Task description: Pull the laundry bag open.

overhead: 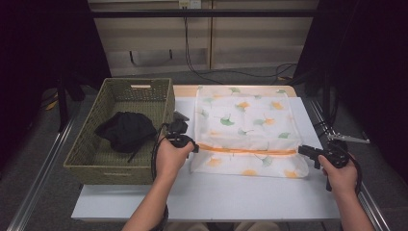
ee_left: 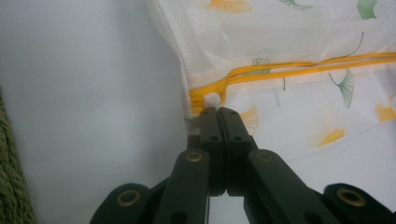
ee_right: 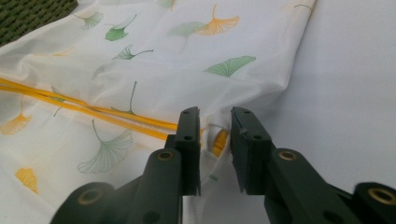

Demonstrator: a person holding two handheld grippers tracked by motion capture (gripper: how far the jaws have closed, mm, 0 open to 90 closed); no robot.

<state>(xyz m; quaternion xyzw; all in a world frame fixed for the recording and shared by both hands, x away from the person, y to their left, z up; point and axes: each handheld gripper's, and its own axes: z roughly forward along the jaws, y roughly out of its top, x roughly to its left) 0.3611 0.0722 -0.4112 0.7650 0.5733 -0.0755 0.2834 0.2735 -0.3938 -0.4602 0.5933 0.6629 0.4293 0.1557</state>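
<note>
A white mesh bag printed with ginkgo leaves lies flat on the white table, an orange zipper running across its near part. My left gripper is at the zipper's left end. In the left gripper view, this gripper is shut on the zipper pull, whose white bead pokes out at the tips. My right gripper is at the bag's right edge. In the right gripper view it stands open, straddling the orange zipper end and a fold of the bag.
A green woven basket stands on the table's left side, close to the left hand, with a black cloth inside it. Bare table surface lies in front of the bag. Cables and dark stands are beyond the table.
</note>
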